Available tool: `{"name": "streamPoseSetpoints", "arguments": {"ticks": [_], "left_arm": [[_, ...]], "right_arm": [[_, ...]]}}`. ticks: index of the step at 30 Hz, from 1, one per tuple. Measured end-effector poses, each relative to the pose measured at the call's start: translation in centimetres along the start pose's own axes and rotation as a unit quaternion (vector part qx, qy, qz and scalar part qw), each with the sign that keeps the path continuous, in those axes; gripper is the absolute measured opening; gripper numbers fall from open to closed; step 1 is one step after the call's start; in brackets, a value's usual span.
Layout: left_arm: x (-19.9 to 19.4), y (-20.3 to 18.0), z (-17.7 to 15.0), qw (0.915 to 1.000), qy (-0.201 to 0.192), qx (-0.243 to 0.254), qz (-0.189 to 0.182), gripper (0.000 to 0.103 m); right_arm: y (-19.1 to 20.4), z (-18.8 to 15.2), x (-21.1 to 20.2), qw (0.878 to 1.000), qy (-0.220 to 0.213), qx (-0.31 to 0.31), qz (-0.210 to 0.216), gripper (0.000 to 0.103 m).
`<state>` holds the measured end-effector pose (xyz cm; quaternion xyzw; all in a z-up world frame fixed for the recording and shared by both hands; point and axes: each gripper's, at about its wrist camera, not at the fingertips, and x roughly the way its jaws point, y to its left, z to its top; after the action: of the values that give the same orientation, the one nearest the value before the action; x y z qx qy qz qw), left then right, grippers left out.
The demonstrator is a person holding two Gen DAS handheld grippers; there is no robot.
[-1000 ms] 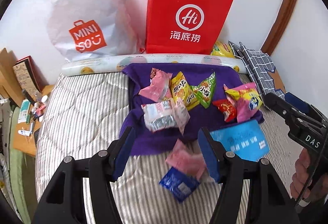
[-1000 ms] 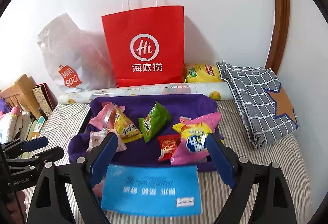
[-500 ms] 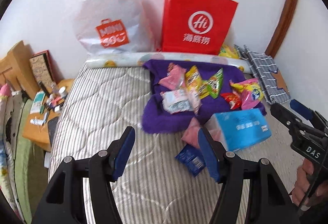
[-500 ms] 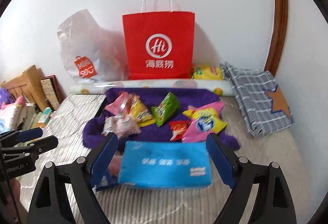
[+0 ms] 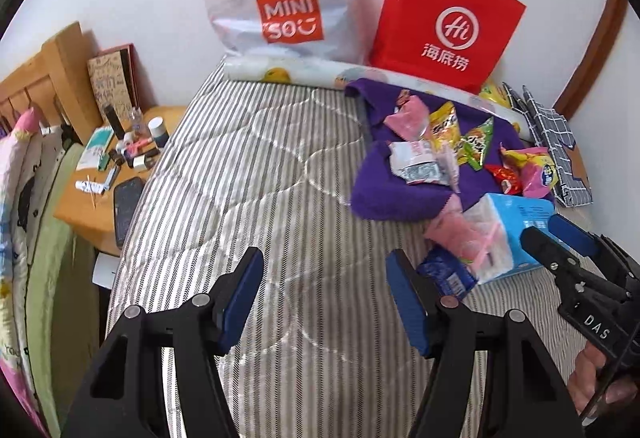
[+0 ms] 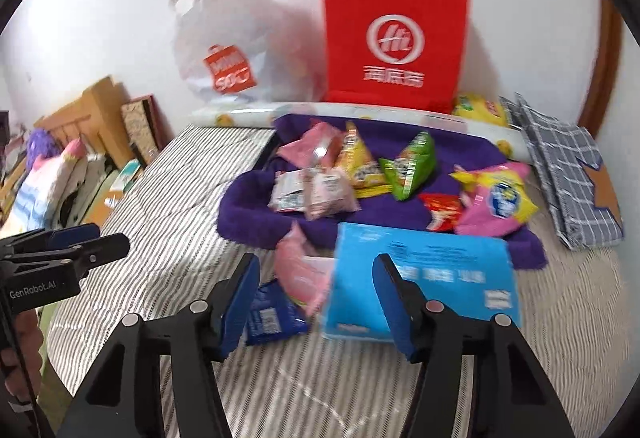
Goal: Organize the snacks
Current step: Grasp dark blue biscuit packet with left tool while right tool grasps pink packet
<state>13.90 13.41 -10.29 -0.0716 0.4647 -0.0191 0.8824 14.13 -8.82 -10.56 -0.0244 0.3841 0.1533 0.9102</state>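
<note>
Several snack packets lie on a purple towel on a striped bed: a green packet, a yellow one, a pink-and-yellow bag, a red one. A pink packet and a dark blue packet lie on the mattress beside a blue tissue pack. My right gripper is open and empty, just in front of these. My left gripper is open and empty over bare mattress, left of the blue packet.
A red paper bag and a white Miniso bag stand against the wall behind a rolled mat. A checked cloth lies at the right. A wooden bedside table with small items is at the left.
Both grippers have pulled back and swung left. The snacks now sit further right in the left wrist view. The right gripper's jaws have narrowed somewhat but stay open.
</note>
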Motion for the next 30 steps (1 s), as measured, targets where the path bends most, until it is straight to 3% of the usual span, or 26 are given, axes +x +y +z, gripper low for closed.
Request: {"name": "streamPoseSetpoints", "arguments": {"ticks": [11,22,24,25,30], "left_arm": [[3.3,3.3,0.3,0.9996,0.021,-0.021,-0.004,0.063],[3.9,3.4,0.4,0.9997,0.017,-0.012,-0.013,0.063],[3.8,3.3,0.4,0.9997,0.017,-0.009,-0.012,0.063],[3.8,3.3,0.3,0.9997,0.017,-0.008,-0.013,0.063],[3.4,3.3,0.0,0.9998,0.015,-0.010,-0.012,0.063]], "right_arm": [[3.6,0.6,6.4,0.995,0.051,-0.079,0.015,0.055],[4.6,-0.5,10.1,0.985,0.089,-0.142,-0.031,0.053],[4.7,-0.7,10.2,0.984,0.089,-0.148,-0.034,0.047],[4.7,-0.7,10.2,0.984,0.091,-0.146,-0.035,0.034],[4.1,-0.4,9.2,0.989,0.081,-0.126,-0.019,0.026]]}}
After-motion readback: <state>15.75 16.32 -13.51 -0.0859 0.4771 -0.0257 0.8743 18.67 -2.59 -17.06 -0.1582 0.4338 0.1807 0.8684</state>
